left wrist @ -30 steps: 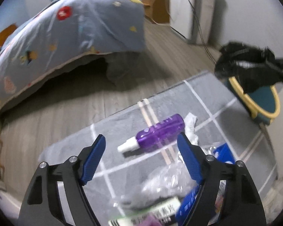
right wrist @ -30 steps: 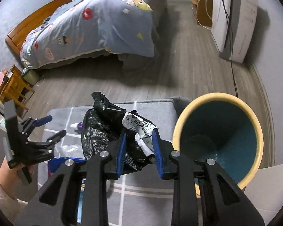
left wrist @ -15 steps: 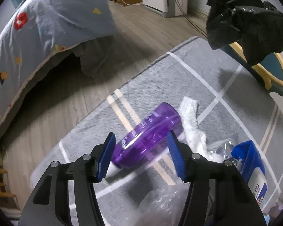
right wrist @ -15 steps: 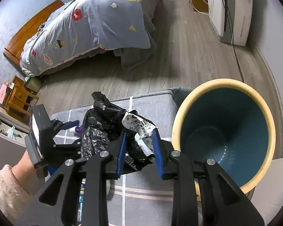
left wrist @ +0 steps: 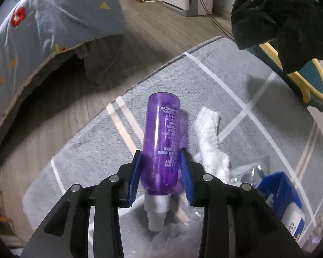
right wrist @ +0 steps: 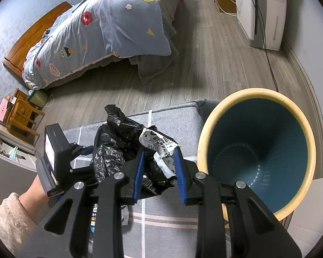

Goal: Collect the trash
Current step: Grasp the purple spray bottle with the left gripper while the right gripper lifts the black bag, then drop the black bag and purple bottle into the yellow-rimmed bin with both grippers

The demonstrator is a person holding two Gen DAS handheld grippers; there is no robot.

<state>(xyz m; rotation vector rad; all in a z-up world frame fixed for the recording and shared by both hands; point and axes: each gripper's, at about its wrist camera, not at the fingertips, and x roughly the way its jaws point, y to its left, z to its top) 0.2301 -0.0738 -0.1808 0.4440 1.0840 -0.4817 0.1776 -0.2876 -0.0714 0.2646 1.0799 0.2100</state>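
Since half a second ago, left gripper (left wrist: pixel 160 176) closed on the purple bottle (left wrist: pixel 162 142): long axis along the fingers, white cap toward the camera, base pointing away. Below, grey rug (left wrist: pixel 215 79) on wooden floor (left wrist: pixel 60 111). Right gripper (right wrist: pixel 159 169) clamped on black bag (right wrist: pixel 116 142), beside the bin (right wrist: pixel 258 146).

Printed in white along purple spray bottle (left wrist: pixel 161 142): small lines, too blurred to read. On crumpled white label (right wrist: pixel 161 148) stuck to black plastic bag (right wrist: pixel 112 150): barcode, partial "B06" and "6326". Elsewhere nothing legible.
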